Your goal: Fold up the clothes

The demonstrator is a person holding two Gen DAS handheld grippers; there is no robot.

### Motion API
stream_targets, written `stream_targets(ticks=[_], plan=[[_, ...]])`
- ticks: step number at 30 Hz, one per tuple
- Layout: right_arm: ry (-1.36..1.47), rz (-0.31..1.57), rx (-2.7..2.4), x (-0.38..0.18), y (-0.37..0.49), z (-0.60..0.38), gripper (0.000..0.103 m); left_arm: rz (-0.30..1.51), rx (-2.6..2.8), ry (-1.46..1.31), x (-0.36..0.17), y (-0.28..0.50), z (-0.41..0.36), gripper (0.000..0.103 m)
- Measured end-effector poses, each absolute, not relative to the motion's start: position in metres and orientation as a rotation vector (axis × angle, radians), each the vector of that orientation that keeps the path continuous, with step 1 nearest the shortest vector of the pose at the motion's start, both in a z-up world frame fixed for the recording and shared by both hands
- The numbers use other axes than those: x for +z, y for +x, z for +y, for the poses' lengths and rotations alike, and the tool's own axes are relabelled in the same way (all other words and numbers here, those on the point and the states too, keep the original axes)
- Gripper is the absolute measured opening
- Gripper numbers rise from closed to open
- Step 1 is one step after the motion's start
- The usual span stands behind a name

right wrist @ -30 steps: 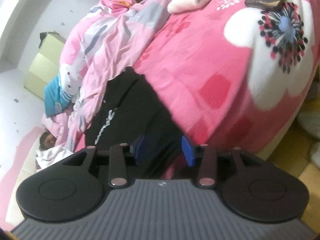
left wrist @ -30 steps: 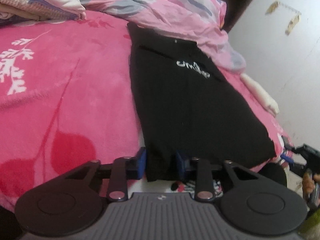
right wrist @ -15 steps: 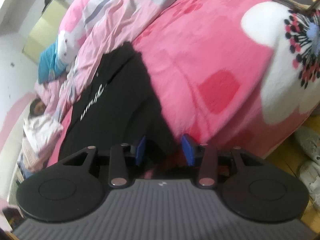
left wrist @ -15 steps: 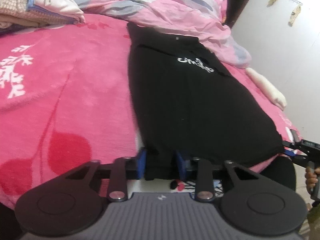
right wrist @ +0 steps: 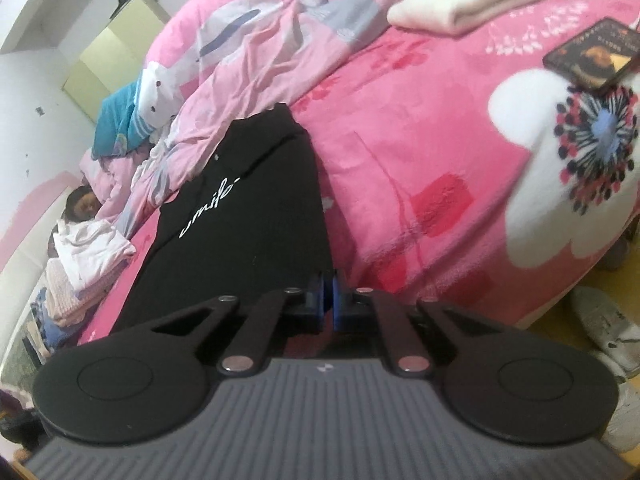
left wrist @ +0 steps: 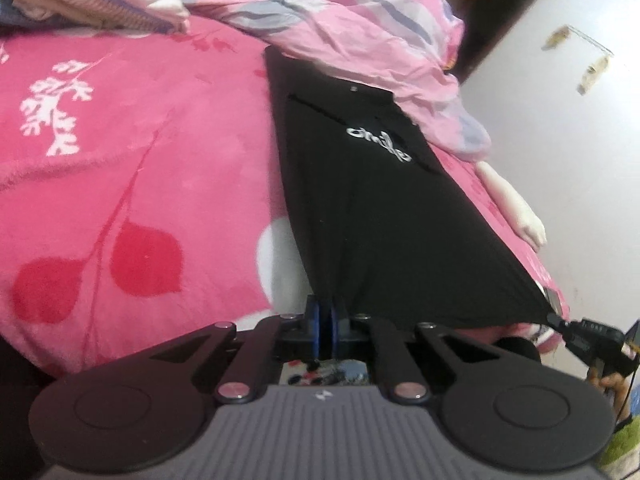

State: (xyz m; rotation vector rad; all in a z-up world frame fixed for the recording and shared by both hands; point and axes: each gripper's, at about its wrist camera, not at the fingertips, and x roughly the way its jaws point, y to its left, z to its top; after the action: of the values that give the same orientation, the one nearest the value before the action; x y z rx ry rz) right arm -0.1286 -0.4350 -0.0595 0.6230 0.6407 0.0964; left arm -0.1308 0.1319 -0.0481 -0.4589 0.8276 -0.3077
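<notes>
A black shirt (left wrist: 380,200) with white lettering lies lengthwise on the pink bed cover (left wrist: 120,168), its hem pulled taut at the near edge. My left gripper (left wrist: 326,312) is closing its blue pads onto the hem's left corner and pinches the cloth. In the right wrist view the shirt (right wrist: 248,232) runs away to the left, and my right gripper (right wrist: 328,300) is closing on the hem's right corner with cloth between the pads. The left wrist view also shows the right gripper (left wrist: 558,320) holding that corner, lifted off the bed.
A crumpled pink quilt (left wrist: 360,28) lies past the collar. Folded clothes (left wrist: 100,0) are stacked at the far left. A cream folded towel (right wrist: 460,4) and a dark book (right wrist: 592,52) rest on the bed's right side. Shoes (right wrist: 608,328) lie on the floor. A person (right wrist: 82,204) lies by the wall.
Both grippers closed from partly open onto the shirt's hem corners. Both hands then rose a little, and the hem now stretches tight between them.
</notes>
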Motion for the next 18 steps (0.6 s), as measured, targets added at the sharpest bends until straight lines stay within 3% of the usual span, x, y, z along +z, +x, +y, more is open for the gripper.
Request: stream_targets(ticks=[11,18], plan=[[0.57,0.666,0.062,-0.053,-0.156,-0.443,0.002,0.879,-0.345,-0.411,-0.051,-0.15,0.136,0.005],[0.536,0.814,0.028,-0.087,-0.124,-0.449,0.002,0.96,-0.342,-0.26,-0.08,-0.129,0.118,0.006]])
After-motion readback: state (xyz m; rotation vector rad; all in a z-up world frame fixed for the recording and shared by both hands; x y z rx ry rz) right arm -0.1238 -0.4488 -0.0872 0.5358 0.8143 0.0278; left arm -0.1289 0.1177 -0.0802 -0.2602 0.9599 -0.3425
